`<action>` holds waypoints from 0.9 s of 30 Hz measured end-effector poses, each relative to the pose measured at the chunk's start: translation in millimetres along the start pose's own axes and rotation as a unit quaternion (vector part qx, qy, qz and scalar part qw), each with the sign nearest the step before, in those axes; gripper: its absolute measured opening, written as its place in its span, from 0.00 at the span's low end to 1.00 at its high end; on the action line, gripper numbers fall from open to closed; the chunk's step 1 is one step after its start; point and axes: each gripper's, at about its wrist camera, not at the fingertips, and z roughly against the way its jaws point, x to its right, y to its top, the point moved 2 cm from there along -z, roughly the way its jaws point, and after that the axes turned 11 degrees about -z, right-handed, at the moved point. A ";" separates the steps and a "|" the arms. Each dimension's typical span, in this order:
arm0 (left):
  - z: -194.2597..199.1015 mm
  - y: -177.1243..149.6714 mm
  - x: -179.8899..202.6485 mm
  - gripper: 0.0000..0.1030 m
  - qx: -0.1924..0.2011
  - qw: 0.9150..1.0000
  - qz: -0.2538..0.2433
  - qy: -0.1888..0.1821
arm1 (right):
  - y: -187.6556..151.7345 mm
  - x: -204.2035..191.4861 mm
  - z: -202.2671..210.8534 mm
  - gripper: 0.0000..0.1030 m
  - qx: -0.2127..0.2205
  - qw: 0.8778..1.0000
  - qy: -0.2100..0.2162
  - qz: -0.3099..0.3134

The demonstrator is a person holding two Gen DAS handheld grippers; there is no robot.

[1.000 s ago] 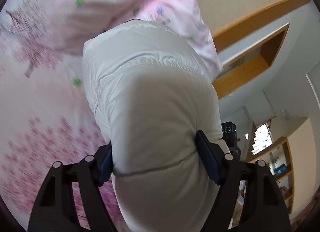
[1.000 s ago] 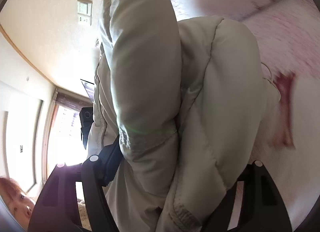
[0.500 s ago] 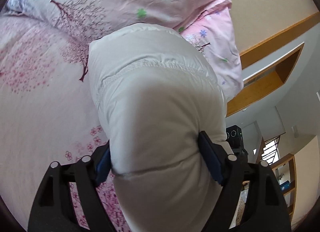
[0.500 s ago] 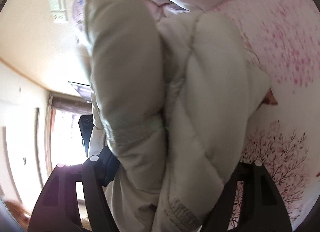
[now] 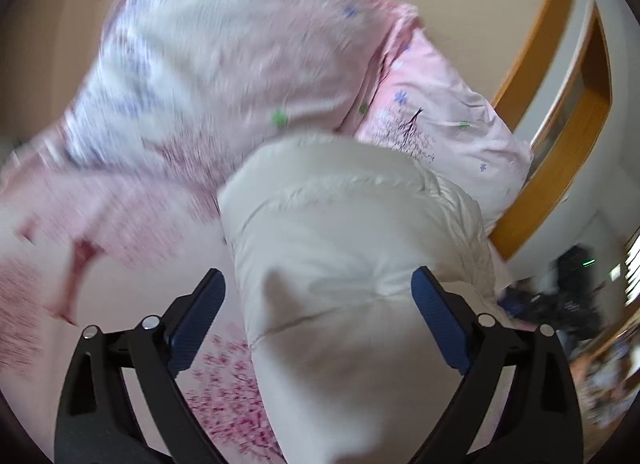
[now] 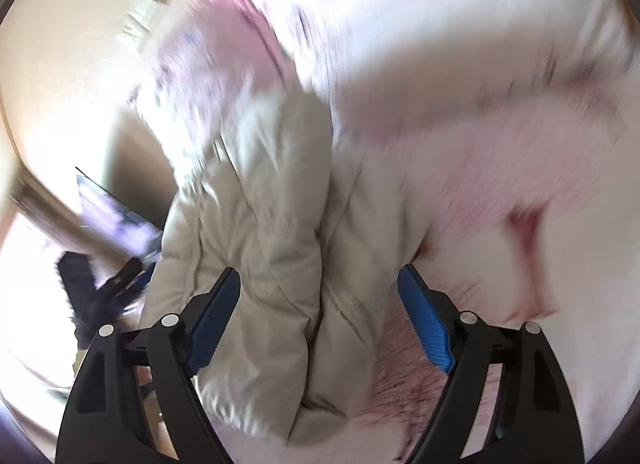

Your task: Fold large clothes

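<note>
Behind the jacket (image 5: 352,264), right-wrist view only: a screen (image 6: 108,216).

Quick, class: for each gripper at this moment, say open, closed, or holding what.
Left gripper: open, pads apart around the cream padded jacket, not clamping it.
Right gripper: open, the jacket lying loose between its fingers.
</note>
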 end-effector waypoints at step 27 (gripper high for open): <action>-18.6 -36.7 141.8 0.98 -0.037 0.978 -0.197 0.062 | -79.3 -24.6 -37.9 0.27 -0.036 0.992 -0.038 0.116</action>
